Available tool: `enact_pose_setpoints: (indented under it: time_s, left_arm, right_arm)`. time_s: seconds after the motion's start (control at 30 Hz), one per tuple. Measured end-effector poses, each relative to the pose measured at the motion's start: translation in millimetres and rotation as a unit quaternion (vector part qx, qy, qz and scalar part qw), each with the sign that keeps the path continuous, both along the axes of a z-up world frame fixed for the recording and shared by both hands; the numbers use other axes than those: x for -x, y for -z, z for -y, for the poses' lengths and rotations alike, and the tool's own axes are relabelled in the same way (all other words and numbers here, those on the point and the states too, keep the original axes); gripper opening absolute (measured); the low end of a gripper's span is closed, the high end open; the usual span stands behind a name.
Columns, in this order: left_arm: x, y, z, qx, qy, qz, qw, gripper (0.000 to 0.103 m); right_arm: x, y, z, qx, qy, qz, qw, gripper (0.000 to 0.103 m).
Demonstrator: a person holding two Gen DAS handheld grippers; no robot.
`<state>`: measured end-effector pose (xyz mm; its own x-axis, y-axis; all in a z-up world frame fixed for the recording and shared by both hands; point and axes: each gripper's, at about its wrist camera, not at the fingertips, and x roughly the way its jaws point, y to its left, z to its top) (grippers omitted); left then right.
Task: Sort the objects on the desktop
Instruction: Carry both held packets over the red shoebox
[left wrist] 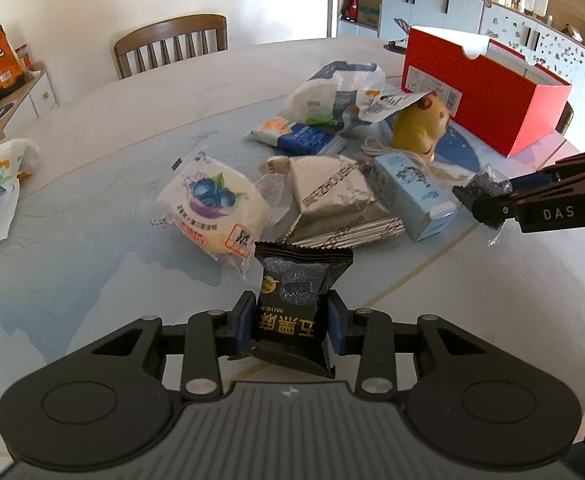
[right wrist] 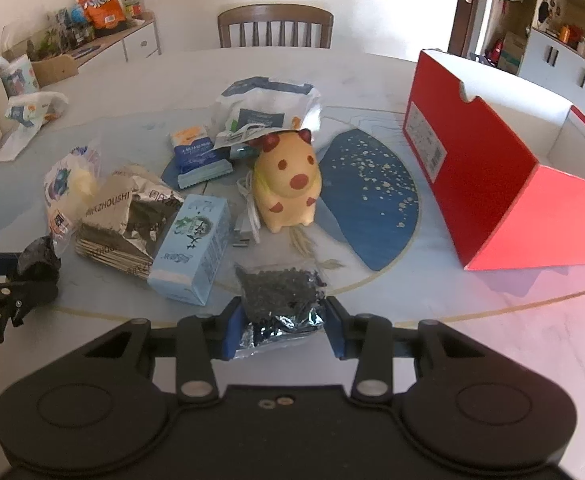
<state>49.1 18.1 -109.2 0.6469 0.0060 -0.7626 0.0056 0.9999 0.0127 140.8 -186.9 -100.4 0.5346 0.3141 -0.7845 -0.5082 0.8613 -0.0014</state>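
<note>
While both claws are loaded, we have two grips to watch: the left gripper [left wrist: 291,322] is clamped on a small black foil snack packet with gold lettering [left wrist: 294,300], held above the near edge of the round pale marble tabletop [left wrist: 92,264], and the right gripper [right wrist: 279,326] is closed on a clear plastic bag of dark granules [right wrist: 278,300], also just above the near edge. Risk one: the granule bag is pinched at its slack lower end, so it could slide out or sag. Risk two: the open red cardboard shoebox [right wrist: 504,184] sits at the far right edge, probably the drop point; a low carry could clip the yellow spotted pig toy [right wrist: 288,180] or the light blue carton [right wrist: 194,248] in the middle pile. Only the right view shows the pig's face and a white cable [right wrist: 248,204] beside it. Only the left view shows the blueberry bun wrapper [left wrist: 212,210] in full.
</note>
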Motion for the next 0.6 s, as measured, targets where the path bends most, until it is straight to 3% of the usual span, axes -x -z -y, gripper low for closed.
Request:
enact_pose_setpoints:
  time_s: [0.6]
  left_arm:
    - [-14.9, -70.7, 26.1, 0.018, 0.027, 0.042, 0.9986, 0.035]
  right_arm:
    - [1.8, -69.3, 23.0, -0.058, 0.021, 0.028, 0.998, 0.041]
